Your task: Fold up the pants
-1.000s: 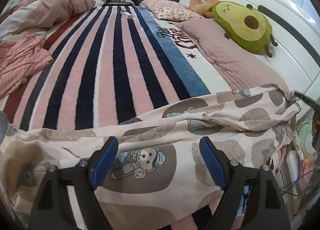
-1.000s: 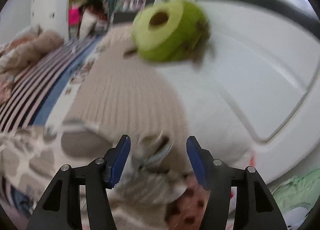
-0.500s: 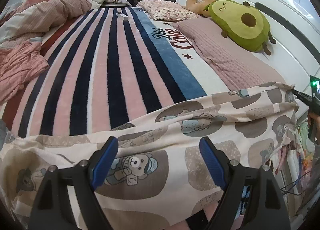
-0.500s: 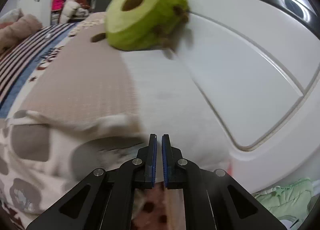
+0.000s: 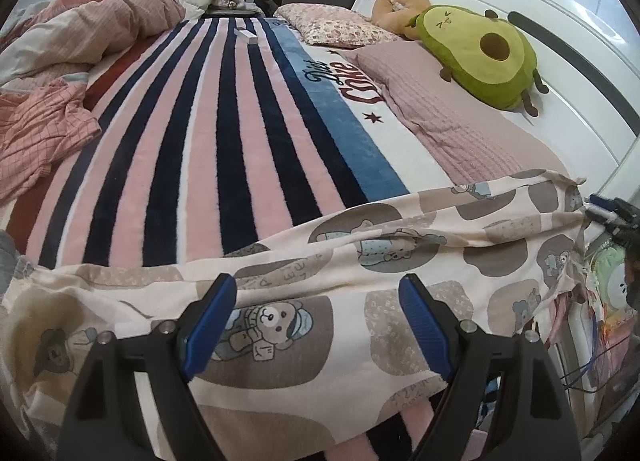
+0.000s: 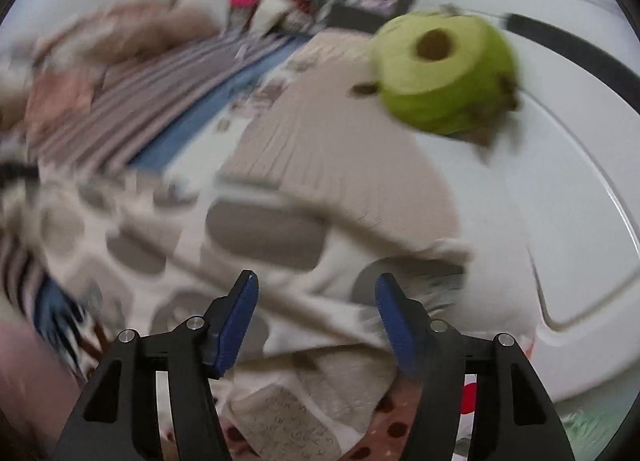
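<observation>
**Grippers, pair, over bear-print pants: handling entry**

Left gripper (image 5: 316,315): jaws stand wide apart, nothing pinched. Blue pads (image 5: 208,325) hang above a bear motif on the cloth; whether they touch the fabric cannot be told. Nothing is held.

Right gripper (image 6: 316,311): jaws opening, parted about halfway. Cloth lies below and between the pads, but they do not press on it. View is smeared by motion, so fine contact is unclear.

Item: pants (image 5: 400,261), cream with grey-brown patches and cartoon bears. Location: spread crosswise along the near edge of the bed, on the striped blanket (image 5: 200,141), one end reaching the white headboard (image 5: 560,41) side, just beside the pink pillow (image 5: 460,121). In the right wrist view the same end (image 6: 260,229) lies rumpled at the mattress corner, some of it spilling over the edge.

Handling, judged: thin, light, limp fabric; no stiffness, not fragile. Likely to sag and crease when lifted, and to drag a little on the plush blanket. A long ridge already runs along its length.

Where to take hold, judged: the hem or waistband corners at each end, pinching both layers together; a mid-panel grip would only bunch the cloth.

Nearby: avocado plush (image 5: 480,53), clear of the work.
</observation>
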A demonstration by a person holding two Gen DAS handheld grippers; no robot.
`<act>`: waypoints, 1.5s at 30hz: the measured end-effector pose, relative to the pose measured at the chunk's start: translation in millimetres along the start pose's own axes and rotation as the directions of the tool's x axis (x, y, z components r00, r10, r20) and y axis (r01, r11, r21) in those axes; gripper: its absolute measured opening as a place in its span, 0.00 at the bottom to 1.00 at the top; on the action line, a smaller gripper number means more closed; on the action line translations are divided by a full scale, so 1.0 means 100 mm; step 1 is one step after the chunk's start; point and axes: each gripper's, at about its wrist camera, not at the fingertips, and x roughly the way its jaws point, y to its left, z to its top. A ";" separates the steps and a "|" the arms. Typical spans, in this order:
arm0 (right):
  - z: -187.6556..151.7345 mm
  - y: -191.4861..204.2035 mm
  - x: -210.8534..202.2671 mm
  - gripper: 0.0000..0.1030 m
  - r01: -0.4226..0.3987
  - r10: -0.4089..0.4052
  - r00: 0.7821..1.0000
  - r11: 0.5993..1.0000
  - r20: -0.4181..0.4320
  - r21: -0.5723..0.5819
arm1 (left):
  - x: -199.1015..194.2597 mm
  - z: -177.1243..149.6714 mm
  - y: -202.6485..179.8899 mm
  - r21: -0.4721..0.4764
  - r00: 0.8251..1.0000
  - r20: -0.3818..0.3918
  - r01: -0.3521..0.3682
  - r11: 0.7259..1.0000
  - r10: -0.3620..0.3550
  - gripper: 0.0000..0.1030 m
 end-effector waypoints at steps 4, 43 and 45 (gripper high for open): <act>-0.08 0.20 0.38 0.49 0.090 -0.100 0.992 0.988 -0.072 -0.128 | -0.08 -0.05 0.07 -0.016 1.000 0.007 0.008 1.000 -0.008 0.78; 0.50 0.82 -0.14 0.67 -0.082 0.069 0.989 0.992 0.133 0.097 | -1.62 -1.14 1.26 -0.344 0.964 0.121 -0.182 0.921 0.236 0.82; 0.45 0.98 -0.14 0.67 -0.153 0.130 0.976 0.981 0.172 0.122 | -1.52 -1.25 1.31 -0.391 0.972 0.118 -0.141 0.910 0.201 0.82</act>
